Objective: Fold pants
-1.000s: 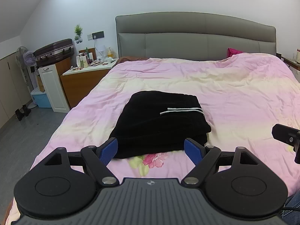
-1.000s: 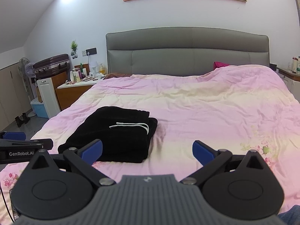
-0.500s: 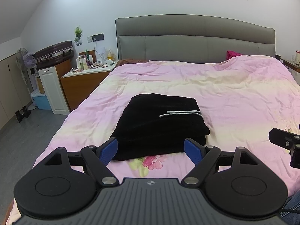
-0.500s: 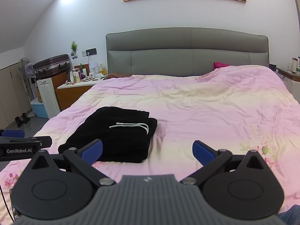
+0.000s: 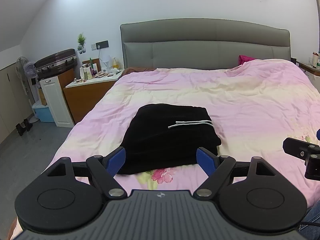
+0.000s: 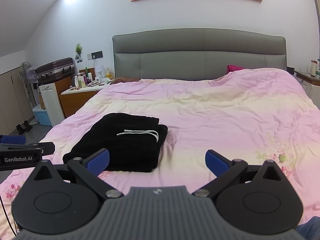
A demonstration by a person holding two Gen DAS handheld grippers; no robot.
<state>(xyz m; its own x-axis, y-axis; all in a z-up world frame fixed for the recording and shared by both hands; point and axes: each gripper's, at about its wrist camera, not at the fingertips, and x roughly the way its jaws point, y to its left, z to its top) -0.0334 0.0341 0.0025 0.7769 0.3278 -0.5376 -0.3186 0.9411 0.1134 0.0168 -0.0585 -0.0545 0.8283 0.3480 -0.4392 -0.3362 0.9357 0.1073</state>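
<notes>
A bedroom with a grey headboard (image 5: 204, 46) and a cluttered nightstand (image 5: 90, 92) at far left holds a bed (image 5: 250, 104) under a pink floral quilt. Black pants (image 5: 170, 138) lie folded in a compact stack on the near left part of the quilt, white drawstring (image 5: 190, 123) on top. The left tool (image 5: 161, 161) and right tool (image 6: 157, 160) hover near it, both spread wide and empty.

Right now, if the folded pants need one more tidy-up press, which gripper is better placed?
Left, probably. The left gripper faces the folded black pants squarely, the stack framed between its open fingers. The right gripper is open too, but sits off to the side, with the pants left of its centre.
</notes>
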